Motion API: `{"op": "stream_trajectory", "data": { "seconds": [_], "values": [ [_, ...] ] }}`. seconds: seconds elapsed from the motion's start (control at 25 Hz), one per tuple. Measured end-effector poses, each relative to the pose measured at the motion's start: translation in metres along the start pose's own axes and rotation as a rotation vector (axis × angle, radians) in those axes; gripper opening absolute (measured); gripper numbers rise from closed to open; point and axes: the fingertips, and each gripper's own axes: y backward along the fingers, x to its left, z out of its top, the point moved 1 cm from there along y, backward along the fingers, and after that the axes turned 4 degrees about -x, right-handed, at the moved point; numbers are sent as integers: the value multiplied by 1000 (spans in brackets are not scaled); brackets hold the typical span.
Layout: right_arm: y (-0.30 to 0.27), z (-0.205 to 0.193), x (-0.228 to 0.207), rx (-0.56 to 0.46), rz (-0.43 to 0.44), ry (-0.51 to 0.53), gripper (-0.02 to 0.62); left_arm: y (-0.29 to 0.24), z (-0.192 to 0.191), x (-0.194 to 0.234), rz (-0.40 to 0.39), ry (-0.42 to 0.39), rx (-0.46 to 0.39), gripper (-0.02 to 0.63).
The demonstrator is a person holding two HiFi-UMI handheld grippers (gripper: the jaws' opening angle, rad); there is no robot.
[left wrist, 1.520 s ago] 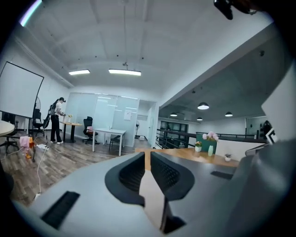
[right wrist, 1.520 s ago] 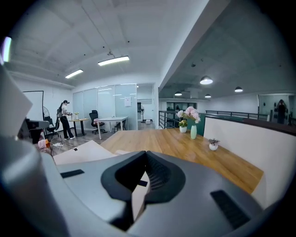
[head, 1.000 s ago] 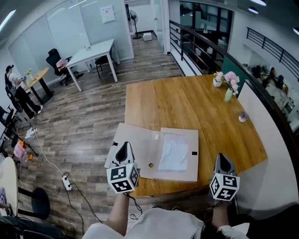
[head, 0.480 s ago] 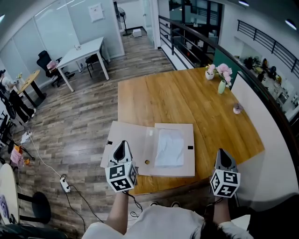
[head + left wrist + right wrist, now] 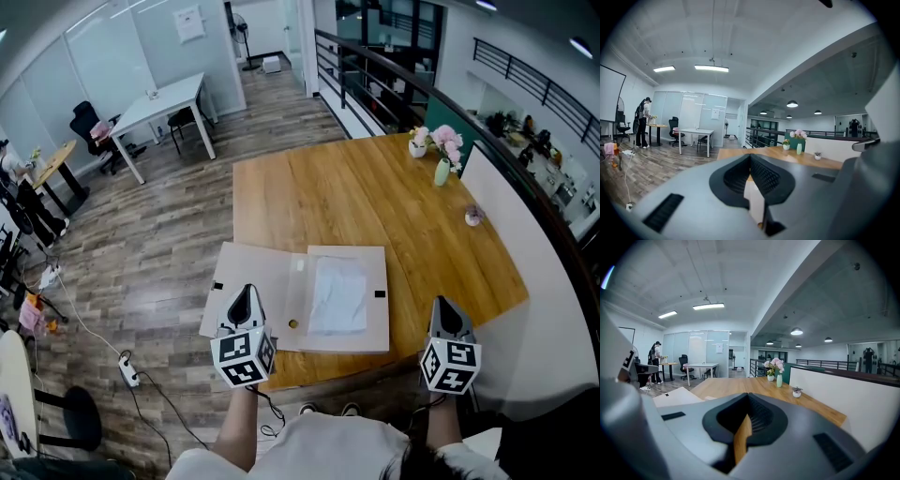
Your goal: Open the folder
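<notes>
Since the folder (image 5: 302, 300) lies spread flat on the wooden table (image 5: 375, 202), the task looks to me as good as done. Its left flap (image 5: 251, 281) is turned out to the left and overhangs the table's left edge. Its right panel lies flat and carries a pale sheet (image 5: 339, 292). The whole folder sits at the near edge of the table, just in front of the person, with the inside facing up.

The left gripper (image 5: 246, 298) hovers over the near part of the left flap. Its jaws are pressed together with nothing pinched between them; only a thin slit shows in its own view. I cannot tell whether its tip touches the flap. The right gripper (image 5: 448, 317) hangs well to the right of the folder, by the near right corner of the table, and its jaws also stand together on nothing.

What may be left, in my judgement, is at most pressing the left flap flat or drawing both tongs away. A vase of flowers (image 5: 441, 157) stands at the far right, well apart from the work.
</notes>
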Motion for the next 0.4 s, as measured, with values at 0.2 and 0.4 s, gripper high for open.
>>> {"op": "stream_trajectory", "data": {
  "seconds": [0.2,0.4],
  "values": [
    [1,0,0,1,5,-16,0,-2,-2,-1,-6,6,4,3],
    [2,2,1,3,1,4,0,-1,-6,-2,-7,9,11,3]
  ]
}}
